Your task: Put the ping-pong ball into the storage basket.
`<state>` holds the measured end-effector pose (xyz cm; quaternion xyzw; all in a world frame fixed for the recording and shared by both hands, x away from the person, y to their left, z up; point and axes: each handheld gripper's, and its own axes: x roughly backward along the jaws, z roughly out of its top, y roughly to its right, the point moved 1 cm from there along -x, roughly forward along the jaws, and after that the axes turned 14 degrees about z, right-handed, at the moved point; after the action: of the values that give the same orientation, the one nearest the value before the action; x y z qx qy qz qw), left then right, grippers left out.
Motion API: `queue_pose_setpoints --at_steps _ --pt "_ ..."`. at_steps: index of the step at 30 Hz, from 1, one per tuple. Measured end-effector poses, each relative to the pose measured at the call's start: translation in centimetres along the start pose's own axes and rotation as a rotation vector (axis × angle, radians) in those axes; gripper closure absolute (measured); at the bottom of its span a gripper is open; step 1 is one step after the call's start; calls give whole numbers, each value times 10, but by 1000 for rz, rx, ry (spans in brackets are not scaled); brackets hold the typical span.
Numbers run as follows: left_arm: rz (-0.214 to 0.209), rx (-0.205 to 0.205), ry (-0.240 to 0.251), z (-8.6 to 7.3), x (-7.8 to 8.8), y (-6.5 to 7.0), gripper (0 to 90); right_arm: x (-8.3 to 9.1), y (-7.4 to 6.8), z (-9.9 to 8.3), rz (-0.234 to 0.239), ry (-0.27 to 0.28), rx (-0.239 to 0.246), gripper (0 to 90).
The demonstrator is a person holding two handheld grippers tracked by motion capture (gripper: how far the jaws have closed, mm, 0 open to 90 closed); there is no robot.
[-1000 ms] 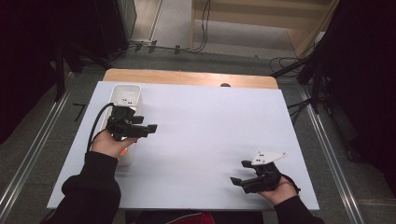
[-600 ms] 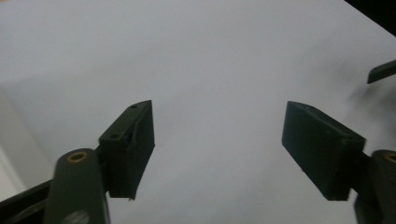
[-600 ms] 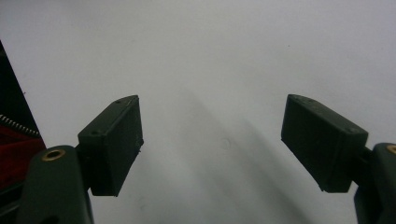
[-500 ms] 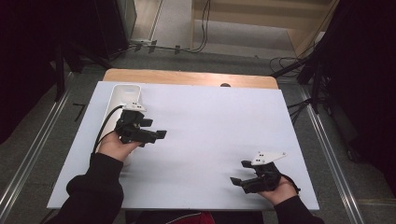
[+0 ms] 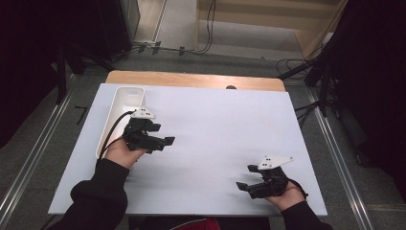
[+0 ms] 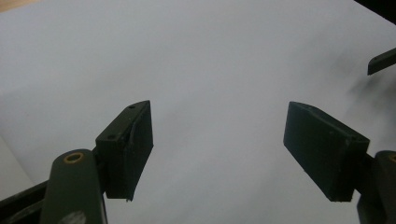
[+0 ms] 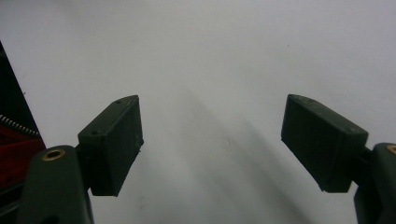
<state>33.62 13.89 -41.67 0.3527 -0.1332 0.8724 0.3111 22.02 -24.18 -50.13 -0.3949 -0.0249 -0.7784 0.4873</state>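
High view: white table (image 5: 215, 124) lying across the frame, its wooden far edge (image 5: 191, 79) showing beyond the white sheet. A long white tray (image 5: 125, 98) is resting along the table's left edge, running from near the far corner back toward the person. The left gripper (image 5: 165, 142) is hovering just beside the tray's near end, apart from it, jaws pointing toward the table's middle; its jaws have just been opening and are standing apart with nothing between them. The right gripper (image 5: 245, 179) is sitting near the front right corner, close to the near edge, jaws pointing left and spread with nothing held. The two grippers are well apart, and a broad stretch of bare white surface is lying between them and running to the far and right edges. Grey floor, metal rails and loose cables are surrounding the table.

Left gripper view: both black pads (image 6: 128, 149) are standing wide over bare white tabletop, gripping nothing. A sliver of the tray (image 6: 11, 165) is showing at the lower left.

Right gripper view: the pads (image 7: 112, 142) are likewise standing wide over plain white surface, empty. The table's near edge is cutting across the left side, with dark space beyond.
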Motion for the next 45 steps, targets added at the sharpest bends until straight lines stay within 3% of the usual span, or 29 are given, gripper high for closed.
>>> queue_pose_setpoints --at_steps 6,21,26,34,45 --pt "-23 1 16 -5 -3 5 244 0 0 0 1 -1 3 193" --pt "-49 -36 -7 -16 -12 20 243 0 0 0 1 -1 -2 193" --pt "-71 -31 -15 -20 -16 22 243 0 0 0 0 0 -5 193" --pt "-75 -106 -2 -27 -19 31 243 0 0 0 3 1 -5 193" --pt "-103 -138 -20 -40 -25 36 243 1 1 0 3 0 -1 193"
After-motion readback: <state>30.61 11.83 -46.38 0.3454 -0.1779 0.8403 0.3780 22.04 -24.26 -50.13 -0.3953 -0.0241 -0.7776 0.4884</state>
